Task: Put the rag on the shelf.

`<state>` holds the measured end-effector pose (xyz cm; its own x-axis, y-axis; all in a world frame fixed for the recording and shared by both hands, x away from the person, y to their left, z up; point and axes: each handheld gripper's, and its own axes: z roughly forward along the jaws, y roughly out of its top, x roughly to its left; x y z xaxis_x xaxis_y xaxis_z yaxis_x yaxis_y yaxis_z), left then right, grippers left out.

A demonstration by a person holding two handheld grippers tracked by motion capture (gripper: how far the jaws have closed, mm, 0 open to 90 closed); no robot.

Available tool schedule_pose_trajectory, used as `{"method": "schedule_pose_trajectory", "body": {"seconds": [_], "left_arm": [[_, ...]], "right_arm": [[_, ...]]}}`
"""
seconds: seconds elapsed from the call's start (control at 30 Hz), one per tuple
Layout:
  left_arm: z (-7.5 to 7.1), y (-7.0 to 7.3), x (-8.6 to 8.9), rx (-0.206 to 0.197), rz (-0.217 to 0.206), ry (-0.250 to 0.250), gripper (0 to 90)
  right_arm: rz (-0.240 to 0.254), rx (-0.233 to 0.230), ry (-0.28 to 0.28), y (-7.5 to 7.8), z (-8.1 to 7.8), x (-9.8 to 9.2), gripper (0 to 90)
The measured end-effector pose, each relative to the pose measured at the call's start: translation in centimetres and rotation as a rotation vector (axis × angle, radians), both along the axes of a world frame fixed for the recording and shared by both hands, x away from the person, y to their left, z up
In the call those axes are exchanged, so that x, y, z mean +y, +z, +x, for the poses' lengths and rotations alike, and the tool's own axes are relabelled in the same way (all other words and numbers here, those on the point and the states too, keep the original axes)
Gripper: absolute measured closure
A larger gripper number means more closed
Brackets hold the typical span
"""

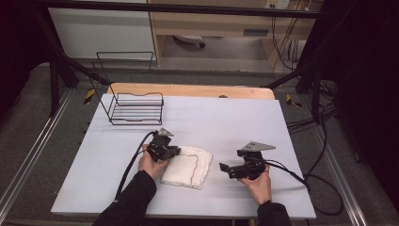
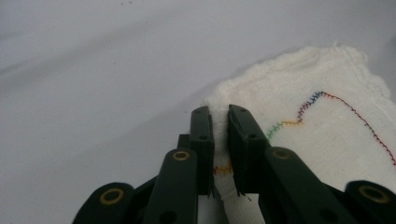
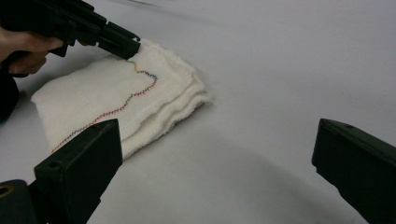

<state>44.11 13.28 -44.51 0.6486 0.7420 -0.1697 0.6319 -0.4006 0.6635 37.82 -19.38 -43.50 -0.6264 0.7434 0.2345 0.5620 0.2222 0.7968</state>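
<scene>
A folded white cloth (image 1: 188, 165) with a wavy line of coloured stitching lies on the table's middle front. My left gripper (image 1: 175, 151) is at the cloth's far left corner, shut on the cloth's edge. In the left gripper view its jaws pinch a ridge of the cloth (image 2: 322, 126) between the pads, the left gripper (image 2: 220, 122) pointing along the table. My right gripper (image 1: 225, 168) hovers a short way right of the cloth, open and empty. In the right gripper view the cloth (image 3: 116, 100) lies ahead at the left, with the left gripper (image 3: 133, 48) on its far corner.
A black wire rack (image 1: 135, 108) stands at the table's back left. The grey table surface (image 1: 226, 117) is bare around the cloth. Cables trail off the table's right side (image 1: 320, 188). A wooden edge (image 1: 188, 89) runs along the back.
</scene>
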Motion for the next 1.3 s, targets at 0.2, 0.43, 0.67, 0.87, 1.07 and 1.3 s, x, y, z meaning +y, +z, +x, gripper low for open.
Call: {"method": "schedule_pose_trajectory", "body": {"seconds": [0.2, 0.43, 0.67, 0.87, 1.07, 1.3], "left_arm": [[-0.1, 0.0, -0.1, -0.014, 0.009, -0.001, 80.1], [-0.2, 0.0, -0.1, -0.021, 0.014, -0.006, 80.1], [-0.2, 0.0, -0.1, -0.02, 0.011, -0.005, 80.1], [-0.2, -0.1, -0.1, -0.022, 0.005, -0.003, 80.1], [-0.2, -0.1, -0.1, -0.022, 0.004, -0.003, 80.1], [-0.2, -0.1, -0.1, -0.024, 0.005, -0.005, 80.1]], "right_arm": [[-0.01, 0.016, -0.029, 0.1, 0.9, 1.5, 3.5], [-0.037, 0.031, -0.039, -0.1, 2.4, 4.5, 6.6], [-0.084, 0.041, -0.043, -0.7, 3.7, 6.7, 14.8], [-0.108, 0.067, -0.066, -1.3, 4.3, 7.4, 25.8], [-0.123, 0.078, -0.063, -1.6, 4.3, 7.6, 37.2], [-0.115, 0.089, -0.024, -1.8, 4.1, 7.8, 50.0]]}}
